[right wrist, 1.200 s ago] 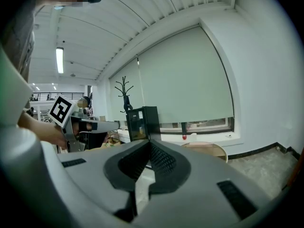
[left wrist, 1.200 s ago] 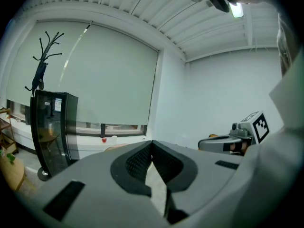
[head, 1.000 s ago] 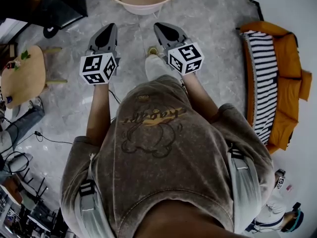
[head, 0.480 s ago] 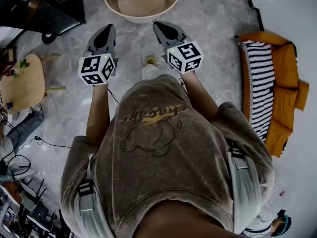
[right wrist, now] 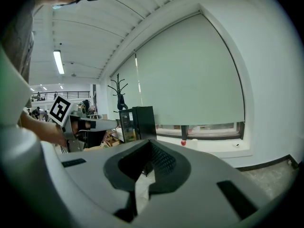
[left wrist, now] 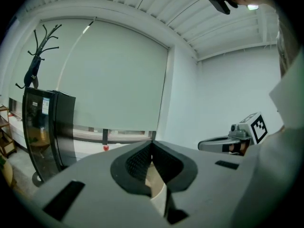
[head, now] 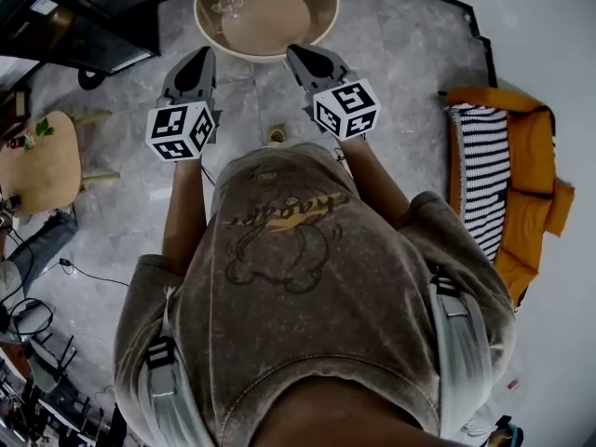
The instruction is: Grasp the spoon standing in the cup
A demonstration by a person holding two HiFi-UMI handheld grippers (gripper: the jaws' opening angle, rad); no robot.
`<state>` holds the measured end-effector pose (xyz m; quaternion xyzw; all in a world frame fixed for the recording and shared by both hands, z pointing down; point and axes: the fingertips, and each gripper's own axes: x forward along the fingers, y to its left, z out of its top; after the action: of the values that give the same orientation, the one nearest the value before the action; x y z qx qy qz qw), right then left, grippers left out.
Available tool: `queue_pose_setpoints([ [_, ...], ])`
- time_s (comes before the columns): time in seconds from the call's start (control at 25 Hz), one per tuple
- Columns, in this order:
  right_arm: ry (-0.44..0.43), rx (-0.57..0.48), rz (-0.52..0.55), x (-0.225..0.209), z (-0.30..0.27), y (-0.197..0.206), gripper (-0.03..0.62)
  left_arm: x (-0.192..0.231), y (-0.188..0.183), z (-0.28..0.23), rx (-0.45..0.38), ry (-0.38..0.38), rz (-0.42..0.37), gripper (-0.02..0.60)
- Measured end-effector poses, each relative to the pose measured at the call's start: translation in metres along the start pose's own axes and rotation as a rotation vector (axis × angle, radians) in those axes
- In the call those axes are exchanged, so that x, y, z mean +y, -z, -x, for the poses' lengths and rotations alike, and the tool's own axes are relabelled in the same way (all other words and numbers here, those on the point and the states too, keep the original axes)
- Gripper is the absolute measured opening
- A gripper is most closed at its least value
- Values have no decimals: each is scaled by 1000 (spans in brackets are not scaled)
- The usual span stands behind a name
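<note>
At far left we see a wooden side table [head: 37, 161] on the grey marble floor [head: 410, 54], with a dark cabinet [head: 93, 26] beyond it. We hold the left gripper [head: 196, 59] out ahead, its jaws pressed together with nothing between them. Beyond both tools stands a round table [head: 279, 17]. A small clear cup [head: 226, 6] sits near its left rim, well apart from either gripper, and the spoon is too small to make out. The right gripper [head: 305, 56] is likewise closed and empty. An orange sofa [head: 531, 147] with a striped cushion [head: 484, 175] lies at right.
</note>
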<state>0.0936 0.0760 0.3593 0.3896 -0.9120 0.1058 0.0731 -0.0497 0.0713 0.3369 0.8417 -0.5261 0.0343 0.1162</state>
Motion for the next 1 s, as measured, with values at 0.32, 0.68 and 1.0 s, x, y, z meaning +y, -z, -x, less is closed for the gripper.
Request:
queue_pose_setpoints([
  [0.32,-26,-4,-7,-28,-25,-12,17,12,-8,-32,7,-22,-5,17],
  [0.68,-20,38,-8,-47,-58,-6,17,41,-6,-67,10,-11,14,17],
  [1.0,7,46,-11,-75,-102,-18,17,72,-21,-115,11,29,0,17],
])
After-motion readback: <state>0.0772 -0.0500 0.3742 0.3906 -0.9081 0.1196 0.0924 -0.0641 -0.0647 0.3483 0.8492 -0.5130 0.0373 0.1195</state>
